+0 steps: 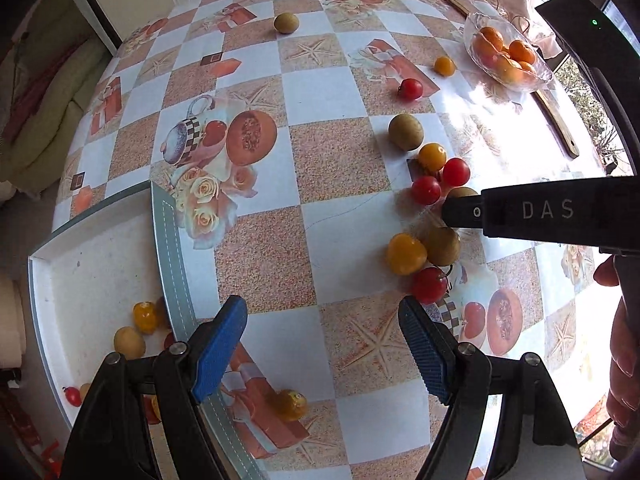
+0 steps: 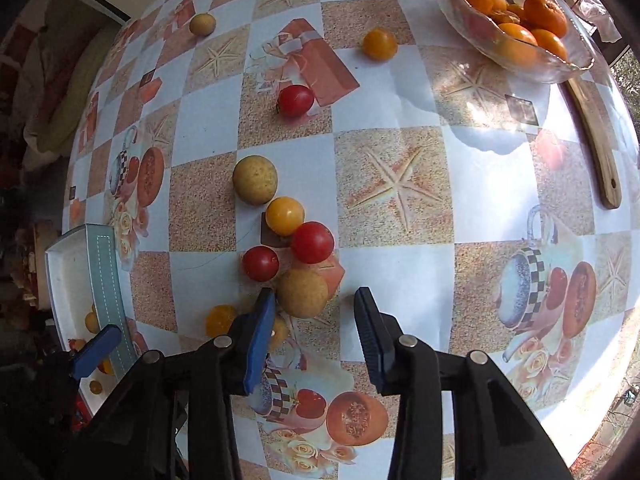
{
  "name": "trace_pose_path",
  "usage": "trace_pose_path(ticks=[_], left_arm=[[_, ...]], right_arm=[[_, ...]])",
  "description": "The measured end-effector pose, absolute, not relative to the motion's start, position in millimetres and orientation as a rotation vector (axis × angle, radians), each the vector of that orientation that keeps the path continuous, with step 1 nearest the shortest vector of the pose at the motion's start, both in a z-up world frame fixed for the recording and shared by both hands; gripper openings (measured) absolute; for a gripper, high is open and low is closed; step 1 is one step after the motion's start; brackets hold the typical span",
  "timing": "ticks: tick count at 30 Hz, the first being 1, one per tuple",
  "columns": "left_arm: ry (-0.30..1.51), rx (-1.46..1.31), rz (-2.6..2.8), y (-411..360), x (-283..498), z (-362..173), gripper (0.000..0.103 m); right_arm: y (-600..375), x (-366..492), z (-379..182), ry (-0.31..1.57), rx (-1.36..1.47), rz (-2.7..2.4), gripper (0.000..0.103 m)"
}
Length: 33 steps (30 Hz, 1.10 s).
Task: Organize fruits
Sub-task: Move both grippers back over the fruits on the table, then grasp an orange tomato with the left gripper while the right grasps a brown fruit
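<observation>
Small fruits lie loose on the patterned tablecloth: red tomatoes (image 2: 312, 242), yellow tomatoes (image 2: 285, 216) and tan round fruits (image 2: 255, 179). My right gripper (image 2: 315, 308) is open, its jaws on either side of a tan fruit (image 2: 303, 293) and just short of it. It shows in the left wrist view as a black arm (image 1: 460, 212) over the fruit cluster (image 1: 428, 190). My left gripper (image 1: 322, 344) is open and empty above the table, beside the white tray (image 1: 100, 248), which holds several small fruits (image 1: 129, 342).
A glass bowl of mandarins (image 2: 576, 65) stands at the far right, with a long wooden utensil (image 2: 596, 144) beside it. A lone tan fruit (image 1: 286, 23) lies far back. A yellow tomato (image 1: 290, 404) lies near the tray's edge. A sofa is left of the table.
</observation>
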<state>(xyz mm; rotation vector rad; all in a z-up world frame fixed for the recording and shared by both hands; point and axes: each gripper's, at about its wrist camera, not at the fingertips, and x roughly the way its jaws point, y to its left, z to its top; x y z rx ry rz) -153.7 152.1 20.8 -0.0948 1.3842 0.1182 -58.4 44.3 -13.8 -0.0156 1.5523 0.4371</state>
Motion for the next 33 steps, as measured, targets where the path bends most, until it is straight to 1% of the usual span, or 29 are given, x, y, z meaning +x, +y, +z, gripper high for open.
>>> trace_pose_path(ticks=[2, 4, 5, 6, 18, 28, 29, 30, 31, 32, 33], left_arm=[[1.384, -0.087, 0.101, 148, -149, 19, 0.079], [1.384, -0.077, 0.083, 144, -145, 17, 0.079], [1.385, -0.074, 0.075, 142, -143, 16, 0.079], [1.386, -0.072, 0.069, 140, -142, 15, 0.079], [1.374, -0.087, 0.042, 132, -114, 11, 0.079], [1.375, -0.093, 0.041, 144, -115, 7, 0.079], [1.374, -0.096, 0.041, 144, -113, 7, 0.077], [1.374, -0.109, 0.031, 144, -112, 8, 0.072], [1.379, -0.124, 0.023, 144, -109, 7, 0.060], [1.383, -0.134, 0.020, 143, -107, 7, 0.052], [1.392, -0.138, 0.015, 143, -106, 5, 0.047]], right_arm=[[45, -58, -14, 1.551, -0.025, 0.448, 0.043], [45, -58, -14, 1.548, -0.033, 0.453, 0.038], [44, -58, -13, 1.545, -0.037, 0.451, 0.031], [42, -58, -14, 1.546, -0.033, 0.448, 0.030], [7, -52, -15, 1.554, 0.031, 0.401, 0.030], [-5, -51, -13, 1.557, 0.061, 0.407, 0.030], [-5, -51, -13, 1.557, 0.062, 0.405, 0.030], [-5, -50, -13, 1.557, 0.062, 0.405, 0.030], [-5, -49, -12, 1.556, 0.061, 0.406, 0.030], [-6, -49, -11, 1.555, 0.060, 0.406, 0.030], [-6, -49, -10, 1.554, 0.060, 0.406, 0.030]])
